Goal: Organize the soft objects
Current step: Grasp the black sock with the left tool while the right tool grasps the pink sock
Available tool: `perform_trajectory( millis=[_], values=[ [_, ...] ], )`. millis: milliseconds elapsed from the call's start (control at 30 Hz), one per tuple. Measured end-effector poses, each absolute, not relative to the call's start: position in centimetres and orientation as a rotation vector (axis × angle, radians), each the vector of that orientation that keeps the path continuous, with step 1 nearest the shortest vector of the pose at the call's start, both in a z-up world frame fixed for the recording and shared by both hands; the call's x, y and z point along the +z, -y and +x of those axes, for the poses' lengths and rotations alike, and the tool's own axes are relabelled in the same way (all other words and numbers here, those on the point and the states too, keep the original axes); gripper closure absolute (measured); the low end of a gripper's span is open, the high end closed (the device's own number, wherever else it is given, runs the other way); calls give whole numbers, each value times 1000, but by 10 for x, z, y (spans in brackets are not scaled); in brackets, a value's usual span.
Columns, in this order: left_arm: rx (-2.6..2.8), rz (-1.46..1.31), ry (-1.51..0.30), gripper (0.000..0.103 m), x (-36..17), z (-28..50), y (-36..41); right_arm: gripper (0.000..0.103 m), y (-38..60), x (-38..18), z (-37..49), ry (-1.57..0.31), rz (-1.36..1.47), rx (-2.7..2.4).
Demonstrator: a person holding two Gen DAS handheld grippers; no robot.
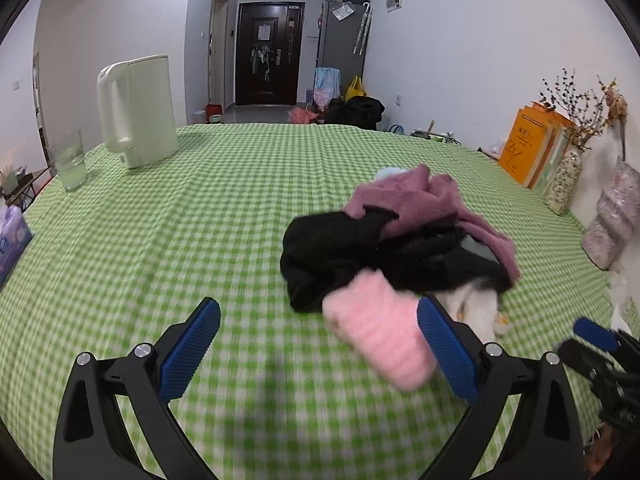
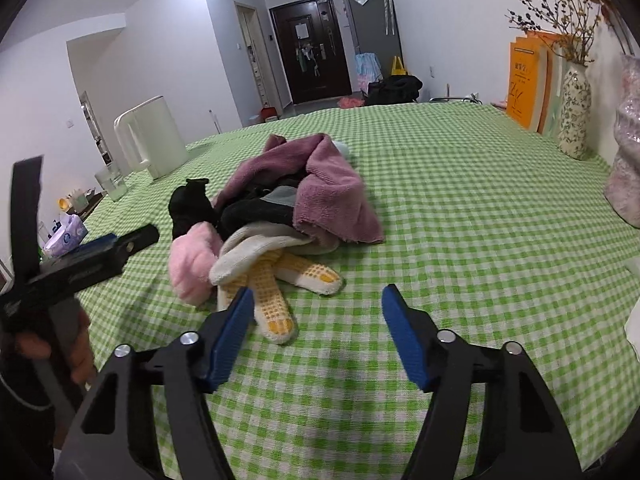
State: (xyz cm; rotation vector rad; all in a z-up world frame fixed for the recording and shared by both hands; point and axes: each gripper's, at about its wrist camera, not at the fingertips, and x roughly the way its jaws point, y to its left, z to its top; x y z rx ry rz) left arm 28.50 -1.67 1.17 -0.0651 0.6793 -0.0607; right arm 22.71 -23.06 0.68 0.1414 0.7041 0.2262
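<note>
A heap of soft things lies on the green checked tablecloth (image 1: 200,208): a mauve towel (image 1: 416,204) on top, black fabric (image 1: 336,256) under it, a fluffy pink piece (image 1: 380,340) at the near end and a white work glove with yellow dots (image 2: 276,284). My left gripper (image 1: 320,348) is open, its right finger beside the pink piece, nothing between the pads. My right gripper (image 2: 318,336) is open just short of the glove's fingers, its left finger close to them. The mauve towel (image 2: 320,184) and pink piece (image 2: 192,264) also show in the right wrist view.
A white kettle (image 1: 136,112) and a glass of water (image 1: 72,160) stand at the far left, with a tissue pack (image 1: 12,240) at the left edge. Orange books (image 2: 528,80), a flowered vase (image 2: 574,114) and a pink glittery bag (image 2: 626,152) line the right wall.
</note>
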Motion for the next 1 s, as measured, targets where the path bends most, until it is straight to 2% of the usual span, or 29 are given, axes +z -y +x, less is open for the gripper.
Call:
perform_trajectory(
  millis=[233, 267, 333, 367, 433, 633, 933, 1000],
  values=[
    [-38, -29, -713, 7, 3, 343, 13, 43, 237, 2, 245, -731, 161, 226],
    [-46, -24, -711, 12, 0, 350, 12, 43, 234, 3, 248, -733, 159, 235],
    [-118, -29, -714, 58, -3, 357, 9, 43, 225, 4, 251, -731, 148, 260],
    [-192, -43, -744, 93, -5, 360, 8, 43, 220, 5, 252, -729, 142, 275],
    [-271, -106, -769, 93, -5, 358, -2, 43, 206, 9, 254, -722, 122, 312],
    [-256, -104, -661, 93, 26, 321, -30, 43, 144, 13, 267, -720, 23, 453],
    [-196, -122, -617, 93, 53, 282, -69, 43, 73, -21, 300, -835, -155, 411],
    [-179, -119, -598, 93, 59, 273, -74, 53, 71, -21, 300, -823, -173, 387]
  ],
)
